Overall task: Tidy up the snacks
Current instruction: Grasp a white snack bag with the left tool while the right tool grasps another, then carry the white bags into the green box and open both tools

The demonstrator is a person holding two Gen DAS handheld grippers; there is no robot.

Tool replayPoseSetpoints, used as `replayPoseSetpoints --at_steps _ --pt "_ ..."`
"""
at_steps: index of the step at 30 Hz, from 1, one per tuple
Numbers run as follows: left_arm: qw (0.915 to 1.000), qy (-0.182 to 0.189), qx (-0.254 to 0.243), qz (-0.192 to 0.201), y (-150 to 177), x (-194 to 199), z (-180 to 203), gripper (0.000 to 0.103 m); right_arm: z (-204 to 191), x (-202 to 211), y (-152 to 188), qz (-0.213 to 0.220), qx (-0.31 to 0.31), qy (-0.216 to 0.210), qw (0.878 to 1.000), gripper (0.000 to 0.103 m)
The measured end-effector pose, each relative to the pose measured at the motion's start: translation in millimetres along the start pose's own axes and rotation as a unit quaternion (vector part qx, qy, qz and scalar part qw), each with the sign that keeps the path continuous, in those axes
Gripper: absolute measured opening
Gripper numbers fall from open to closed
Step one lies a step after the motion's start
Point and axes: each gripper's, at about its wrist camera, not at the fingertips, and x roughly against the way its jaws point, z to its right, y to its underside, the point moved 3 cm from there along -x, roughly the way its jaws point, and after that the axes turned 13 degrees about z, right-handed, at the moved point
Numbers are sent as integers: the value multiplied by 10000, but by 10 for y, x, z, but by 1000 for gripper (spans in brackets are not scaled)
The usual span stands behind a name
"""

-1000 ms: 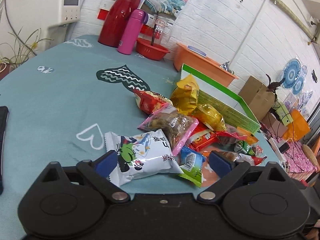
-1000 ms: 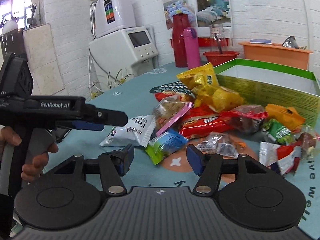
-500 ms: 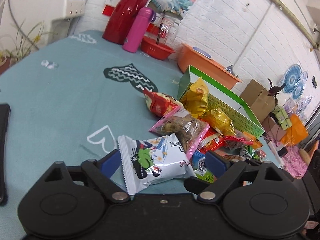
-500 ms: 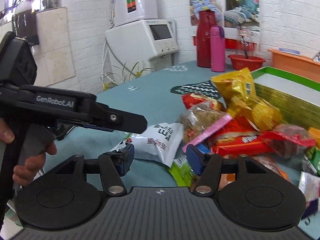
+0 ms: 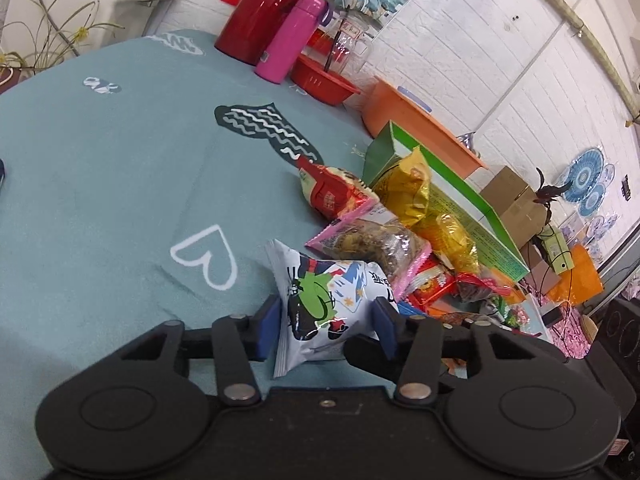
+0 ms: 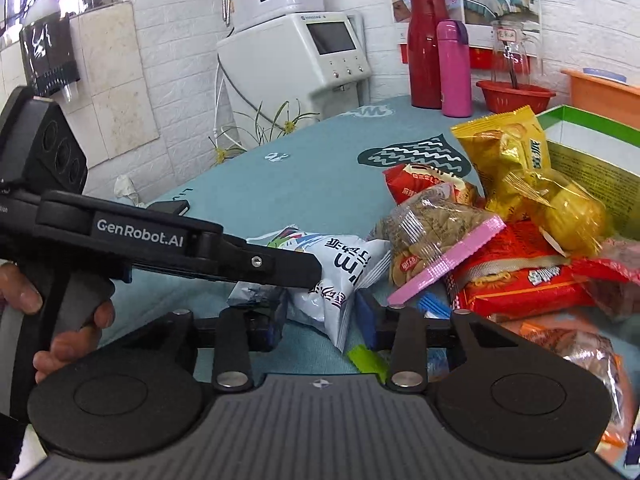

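A white snack bag with a green cartoon print (image 5: 328, 300) lies at the near edge of a snack pile on the teal tablecloth (image 5: 120, 160). My left gripper (image 5: 326, 322) has its blue pads on both sides of the bag, closing on it. The same bag shows in the right wrist view (image 6: 340, 268), with the left gripper's finger (image 6: 280, 266) across it. My right gripper (image 6: 320, 326) is open, its pads around the bag's lower corner. A green cardboard box (image 5: 460, 200) stands open behind the pile.
The pile holds a pink-edged nut bag (image 5: 372, 240), yellow bags (image 5: 404, 188), red bags (image 6: 520, 276) and several small packets. A red thermos (image 5: 260, 8), pink bottle (image 5: 288, 40), red basket (image 5: 324, 84) and orange tub (image 5: 412, 120) stand at the back.
My left gripper moved forward over the white bag and narrowed until its pads sit against the bag's sides. My right gripper moved left toward the same bag, which is now between its pads.
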Motion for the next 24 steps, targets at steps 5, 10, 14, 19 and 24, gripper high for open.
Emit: replayPoseSetpoints --at_steps 5,10,14,19,24 --pt "9988 217 -285 337 -178 175 283 78 -37 228 -161 396 80 -9 9992 62" --pt "9944 617 -602 605 -414 121 659 78 55 464 -436 948 216 209 9950 62" --pt "9902 940 -785 669 -562 -140 954 78 262 593 -624 1271 318 517 9900 62" --pt "9862 1309 -834 583 -714 -600 1246 78 625 655 -805 1506 306 986 9832 62" --pt "9842 1539 -824 302 -802 -1121 1462 78 1077 639 -917 1596 139 1419 9768 61"
